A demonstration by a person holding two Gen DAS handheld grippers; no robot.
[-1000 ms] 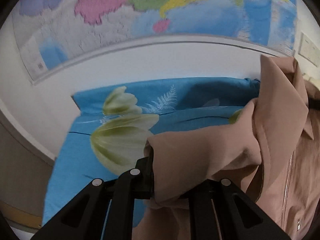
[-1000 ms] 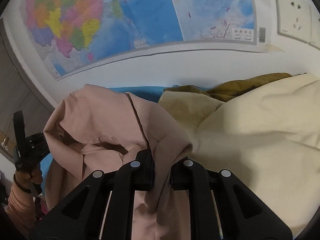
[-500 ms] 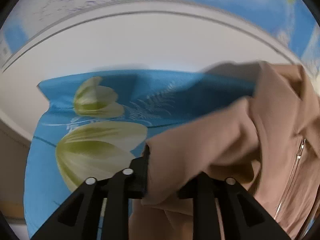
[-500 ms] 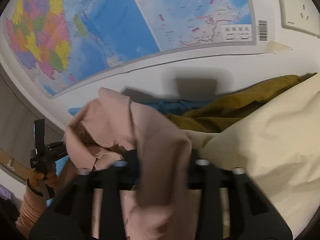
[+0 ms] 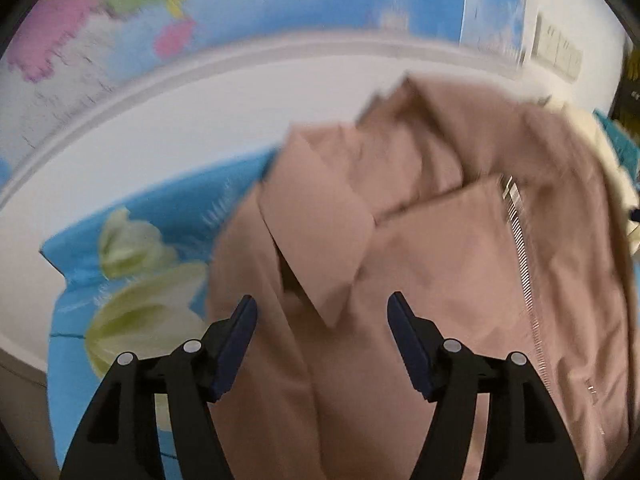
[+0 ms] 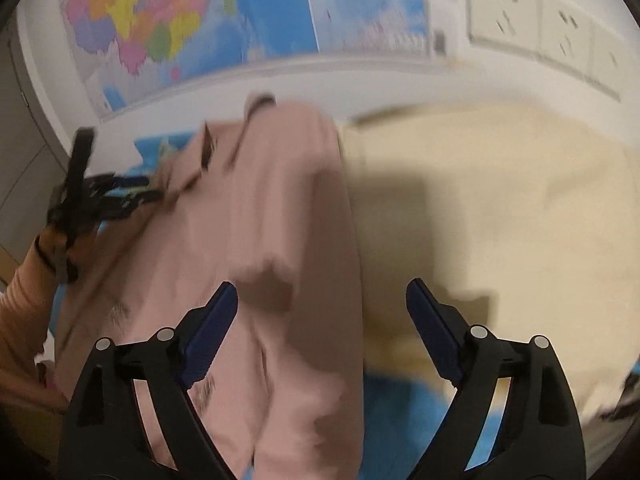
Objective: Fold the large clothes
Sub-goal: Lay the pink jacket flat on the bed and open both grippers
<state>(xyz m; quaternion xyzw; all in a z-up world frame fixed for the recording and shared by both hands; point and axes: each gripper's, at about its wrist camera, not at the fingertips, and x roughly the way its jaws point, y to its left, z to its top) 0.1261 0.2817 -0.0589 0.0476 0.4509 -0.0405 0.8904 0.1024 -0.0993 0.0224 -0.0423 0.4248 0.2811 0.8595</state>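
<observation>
Now, from the left: blue floral sheet [image 5: 160,208] bare at the left edge, wall map [image 5: 280,8] above it. Next to that, left gripper [image 5: 322,298], jaws just opened and standing well apart, clamped on nothing. Hangs over the pink jacket [image 5: 440,260], with cloth showing below and between the fingers but pressed by neither pad, as far as the blur allows.

Lies flat on the sheet, this jacket, long axis running from near to far. Collar flap [image 5: 316,240] just beyond the left jaws, zip [image 5: 520,248] running down its right half. So, for the left hand: nearest free edge straight ahead and a little left, at the jacket's left side just beside the sheet.

Further right, seen from the right wrist: same jacket filling the left and middle of the view, touching or overlapping a cream garment [image 6: 500,208] on its right. Right gripper [image 6: 322,284] likewise just opened, jaws wide, holding nothing. Straddles the jacket's right border, left finger above pink cloth, right finger above cream.

Judged from this: fold released, next grasp not yet begun. Turns on side, that next grasp: left hand nearer the collar and left edge, right hand nearer the right edge. Calls for care there not to pinch the cream cloth along with the pink.
</observation>
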